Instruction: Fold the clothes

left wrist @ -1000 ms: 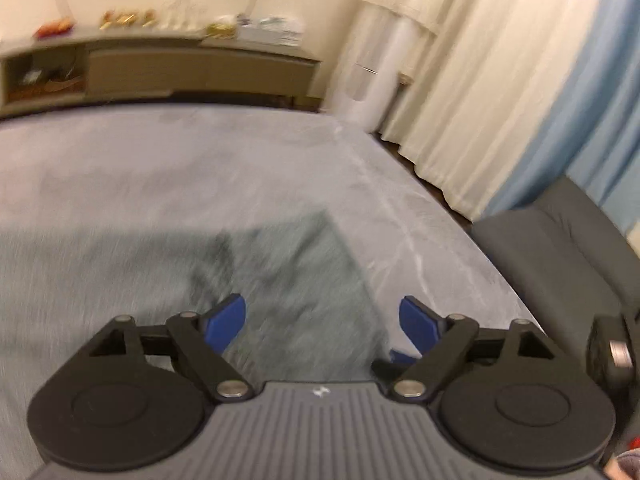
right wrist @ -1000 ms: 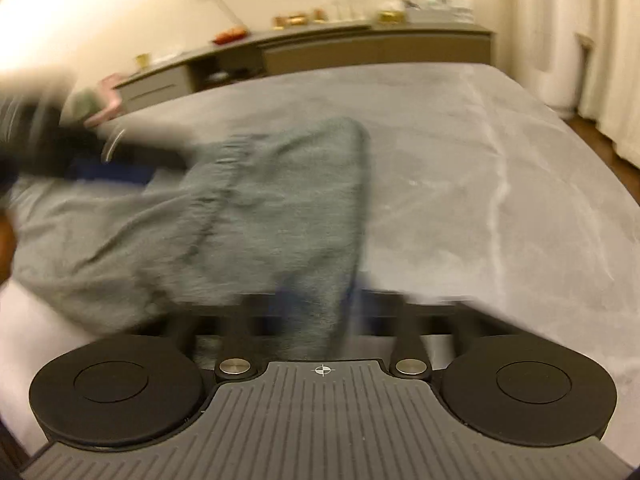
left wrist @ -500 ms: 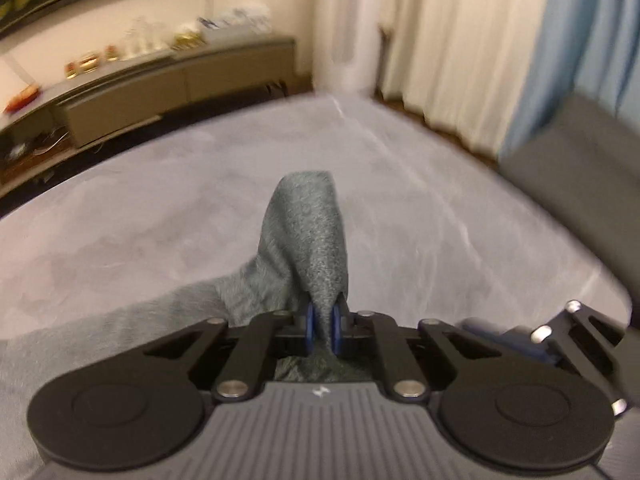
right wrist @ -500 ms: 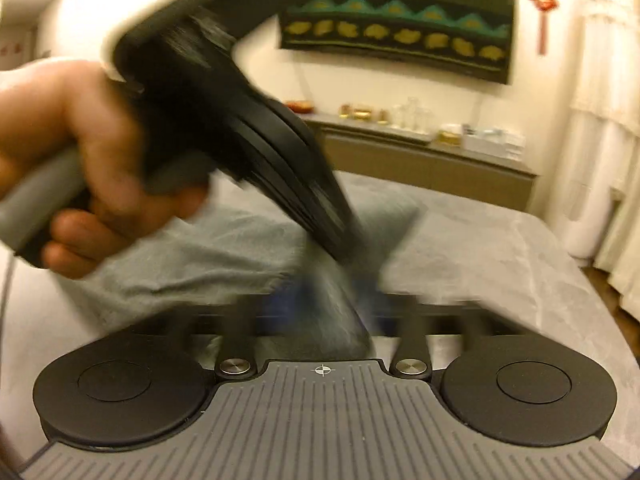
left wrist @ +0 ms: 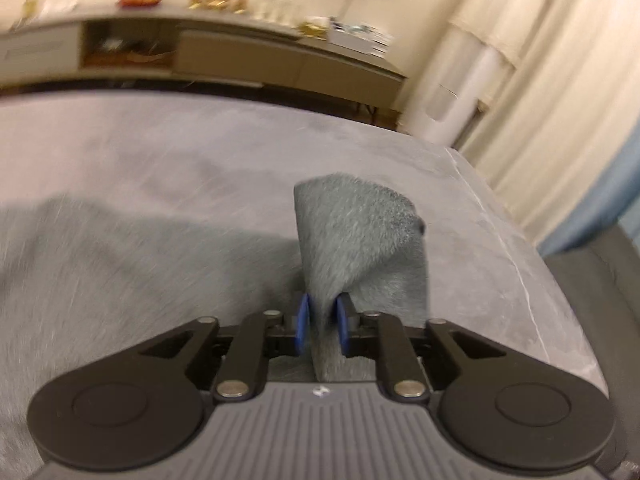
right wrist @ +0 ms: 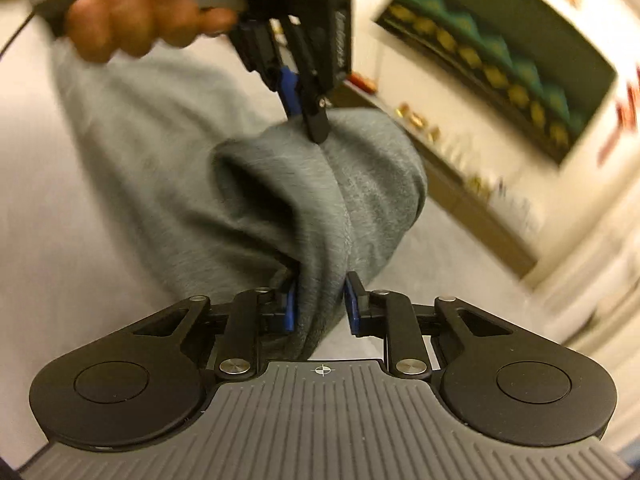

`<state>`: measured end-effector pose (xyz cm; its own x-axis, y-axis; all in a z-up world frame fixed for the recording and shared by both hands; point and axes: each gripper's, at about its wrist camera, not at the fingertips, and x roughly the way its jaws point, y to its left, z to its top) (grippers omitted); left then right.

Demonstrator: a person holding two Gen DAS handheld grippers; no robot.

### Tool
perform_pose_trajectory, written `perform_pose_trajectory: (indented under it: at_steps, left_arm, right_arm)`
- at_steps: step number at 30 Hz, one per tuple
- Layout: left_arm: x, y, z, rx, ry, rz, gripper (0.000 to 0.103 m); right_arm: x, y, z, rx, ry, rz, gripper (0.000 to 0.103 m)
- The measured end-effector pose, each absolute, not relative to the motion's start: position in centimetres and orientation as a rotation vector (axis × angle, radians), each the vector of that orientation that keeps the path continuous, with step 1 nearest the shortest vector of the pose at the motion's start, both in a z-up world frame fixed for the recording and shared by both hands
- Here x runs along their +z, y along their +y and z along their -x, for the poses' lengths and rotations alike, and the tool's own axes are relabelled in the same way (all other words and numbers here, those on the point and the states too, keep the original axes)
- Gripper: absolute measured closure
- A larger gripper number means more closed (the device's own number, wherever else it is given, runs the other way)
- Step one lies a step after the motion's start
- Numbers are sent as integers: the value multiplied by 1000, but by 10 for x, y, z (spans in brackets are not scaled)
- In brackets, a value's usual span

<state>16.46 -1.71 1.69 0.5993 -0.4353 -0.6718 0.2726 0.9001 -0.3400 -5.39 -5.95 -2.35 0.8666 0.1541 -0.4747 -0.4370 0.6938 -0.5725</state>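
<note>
Grey fleecy garment [right wrist: 280, 184] bunched, clamped by both grippers.

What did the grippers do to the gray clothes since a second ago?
The left hand-held gripper was open, then shut on the gray garment and lifted it. The right hand-held gripper kept its hold and rose too. The gray bed cover stayed put.

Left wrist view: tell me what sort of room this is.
Probably a bedroom or living room at home: a low sideboard with ornaments along the wall, long pale curtains, and a wide grey soft surface, likely a bed.
</note>
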Motion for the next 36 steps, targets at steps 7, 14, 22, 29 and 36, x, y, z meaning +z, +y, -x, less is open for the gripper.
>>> perform_pose_trajectory:
  at_steps: [7,14,22,29,36]
  left_arm:
    - [-7,31,-172,-374,878,346,33]
    - [-24,33,-195,-268,890,314,33]
    - [4,2,-211,-494,796,243,92]
    - [-26,26,-195,-308,908,148,80]
    - [-8,40,-130,-408,842,132,54]
  right_arm:
    - [-27,-49,53,353,422,753,83]
    - [-45,-39,55,373,379,840,58]
    - [-28,-42,57,337,340,815,90]
    - [-32,-31,71,507,397,802,78]
    - [16,-96,46,803,614,254,51]
